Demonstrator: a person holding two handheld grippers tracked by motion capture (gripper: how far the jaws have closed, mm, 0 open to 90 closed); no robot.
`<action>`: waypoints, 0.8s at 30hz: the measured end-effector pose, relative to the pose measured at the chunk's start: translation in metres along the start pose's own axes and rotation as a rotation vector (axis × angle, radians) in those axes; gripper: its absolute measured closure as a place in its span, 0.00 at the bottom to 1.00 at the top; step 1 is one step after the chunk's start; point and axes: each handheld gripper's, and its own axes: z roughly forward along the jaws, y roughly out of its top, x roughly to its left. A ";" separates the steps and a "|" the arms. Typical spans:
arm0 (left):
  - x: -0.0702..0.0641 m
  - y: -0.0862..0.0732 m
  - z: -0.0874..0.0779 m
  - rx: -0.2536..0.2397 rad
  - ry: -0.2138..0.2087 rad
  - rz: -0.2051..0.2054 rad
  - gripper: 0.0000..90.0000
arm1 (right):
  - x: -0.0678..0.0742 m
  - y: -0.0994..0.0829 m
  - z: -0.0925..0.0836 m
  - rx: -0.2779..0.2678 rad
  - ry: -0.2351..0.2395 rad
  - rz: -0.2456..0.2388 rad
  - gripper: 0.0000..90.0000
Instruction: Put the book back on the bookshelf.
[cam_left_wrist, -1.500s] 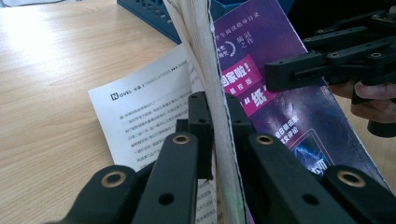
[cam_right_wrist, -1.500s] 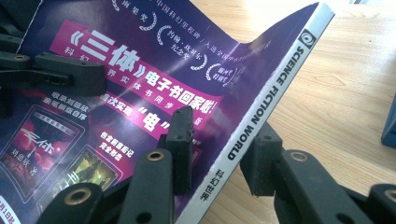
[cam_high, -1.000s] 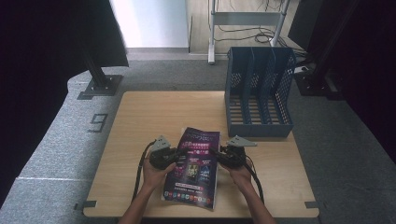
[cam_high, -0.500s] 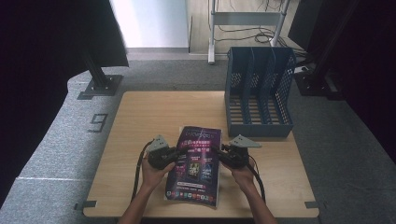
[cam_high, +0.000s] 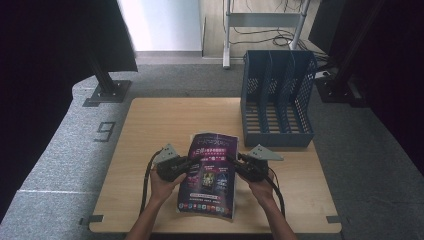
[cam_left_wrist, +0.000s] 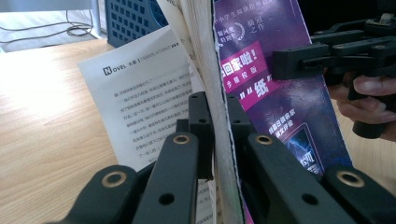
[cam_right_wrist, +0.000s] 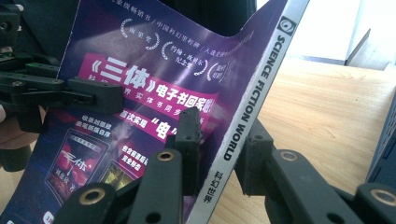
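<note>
A purple science-fiction magazine (cam_high: 209, 172) is held over the near middle of the wooden table (cam_high: 170, 120), between two hand-held grippers. My left gripper (cam_high: 195, 162) is shut on its loose page edge; in the left gripper view the jaws (cam_left_wrist: 217, 109) pinch the stack of pages, and a printed inner page (cam_left_wrist: 140, 102) fans out to the left. My right gripper (cam_high: 231, 161) grips the spine side. Its jaws (cam_right_wrist: 222, 126) straddle the white spine (cam_right_wrist: 252, 102) and have just been closing on it. The magazine's far end tilts up off the table.
A blue mesh file holder (cam_high: 277, 100) with several upright slots stands at the table's far right. Bare tabletop lies to the far left and behind the magazine. A black stand base (cam_high: 107, 92) sits on the grey floor beyond the table.
The right gripper has risen a little with the spine edge, so the magazine stands slightly steeper. The left gripper has stayed in place.
</note>
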 end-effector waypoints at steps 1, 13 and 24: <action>0.000 0.000 0.000 0.000 0.000 0.000 0.95 | 0.000 0.000 0.000 0.000 -0.001 -0.001 0.81; -0.001 0.001 -0.001 -0.004 0.000 0.001 0.95 | 0.001 0.001 -0.001 -0.003 -0.001 0.000 0.81; -0.002 0.004 -0.004 -0.019 -0.001 0.010 0.96 | 0.004 0.005 -0.005 -0.016 0.001 -0.011 0.81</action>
